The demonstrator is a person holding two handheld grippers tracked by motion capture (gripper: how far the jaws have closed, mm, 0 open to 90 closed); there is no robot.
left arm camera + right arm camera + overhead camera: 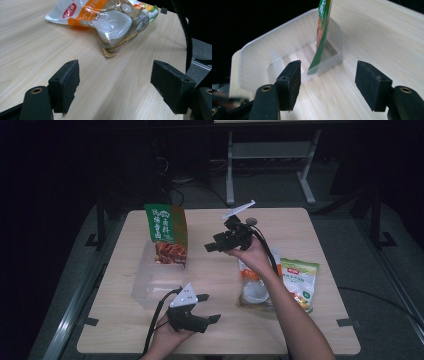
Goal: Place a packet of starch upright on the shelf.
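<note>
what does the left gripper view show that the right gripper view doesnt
Left gripper view: a clear snack bag with orange print lying flat, with a second green-edged packet behind it. Right gripper view: a clear plastic bin with a green pouch standing upright in it. Both: the light wooden table and an open claw, holding nothing, left claw and right claw.

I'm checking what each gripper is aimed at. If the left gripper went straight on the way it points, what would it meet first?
Most likely the clear snack bag lying on the table. The left gripper is open, with bare wood between its jaws and the bag.
</note>
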